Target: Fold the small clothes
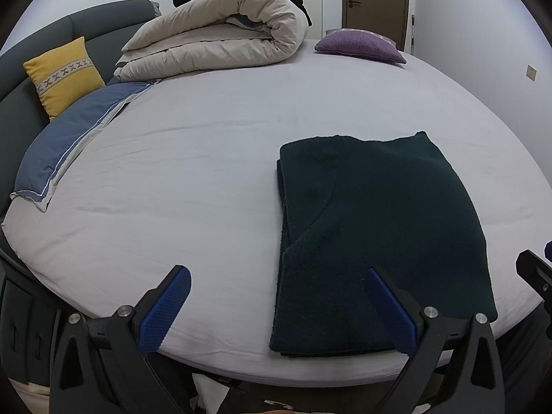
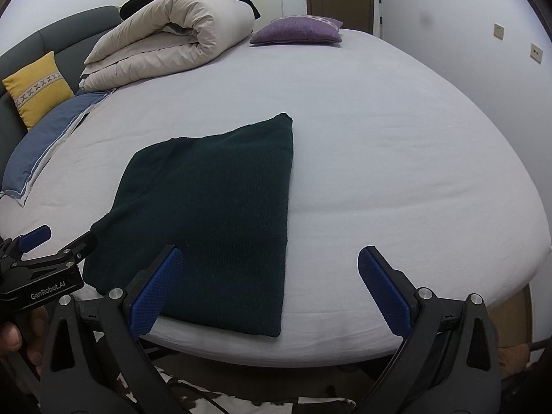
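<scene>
A dark green knitted garment (image 1: 372, 227) lies folded into a flat rectangle near the front edge of the bed; it also shows in the right wrist view (image 2: 220, 214). My left gripper (image 1: 276, 289) is open and empty, above the front edge, with its right finger over the garment's near left part. My right gripper (image 2: 269, 272) is open and empty, with its left finger over the garment's near edge and its right finger over bare sheet. The left gripper (image 2: 57, 238) shows at the left edge of the right wrist view.
The bed (image 1: 193, 186) has a pale grey sheet. A rolled beige duvet (image 1: 220, 38) and a purple cushion (image 1: 358, 45) lie at the back. A yellow cushion (image 1: 63, 74) and a blue pillow (image 1: 69, 145) lie at the left by a grey headboard.
</scene>
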`<state>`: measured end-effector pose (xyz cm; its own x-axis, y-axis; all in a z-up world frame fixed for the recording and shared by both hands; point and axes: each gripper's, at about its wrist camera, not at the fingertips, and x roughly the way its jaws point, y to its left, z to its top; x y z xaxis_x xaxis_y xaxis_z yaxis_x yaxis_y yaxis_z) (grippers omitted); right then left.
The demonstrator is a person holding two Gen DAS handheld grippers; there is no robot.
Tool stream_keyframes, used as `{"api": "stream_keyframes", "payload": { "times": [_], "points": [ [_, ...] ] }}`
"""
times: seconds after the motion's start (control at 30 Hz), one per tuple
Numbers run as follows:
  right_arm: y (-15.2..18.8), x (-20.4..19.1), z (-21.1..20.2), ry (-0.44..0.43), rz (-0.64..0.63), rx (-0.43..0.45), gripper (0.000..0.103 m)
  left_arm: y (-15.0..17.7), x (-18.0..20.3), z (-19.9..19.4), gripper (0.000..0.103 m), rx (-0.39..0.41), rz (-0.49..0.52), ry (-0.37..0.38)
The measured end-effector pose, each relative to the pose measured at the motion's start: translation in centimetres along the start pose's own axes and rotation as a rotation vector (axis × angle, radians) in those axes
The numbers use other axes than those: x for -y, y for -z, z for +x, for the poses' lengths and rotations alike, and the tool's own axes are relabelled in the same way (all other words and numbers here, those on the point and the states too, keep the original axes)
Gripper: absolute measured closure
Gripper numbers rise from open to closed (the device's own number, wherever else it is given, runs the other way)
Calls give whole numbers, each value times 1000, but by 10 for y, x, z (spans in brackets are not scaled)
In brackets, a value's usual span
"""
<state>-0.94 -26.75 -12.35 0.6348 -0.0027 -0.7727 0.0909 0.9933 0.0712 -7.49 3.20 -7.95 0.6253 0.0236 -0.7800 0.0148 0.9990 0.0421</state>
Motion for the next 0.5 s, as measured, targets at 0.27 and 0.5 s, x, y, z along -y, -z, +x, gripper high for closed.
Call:
{"api": "stream_keyframes", "payload": {
  "times": [0.27,0.5],
  "points": [
    [1,-3,1,-1,1,-2,0,2,0,3,0,-3,2,4],
    [2,-5,1,-1,2,-3,0,2,-1,3,0,-3,3,7]
  ]
}}
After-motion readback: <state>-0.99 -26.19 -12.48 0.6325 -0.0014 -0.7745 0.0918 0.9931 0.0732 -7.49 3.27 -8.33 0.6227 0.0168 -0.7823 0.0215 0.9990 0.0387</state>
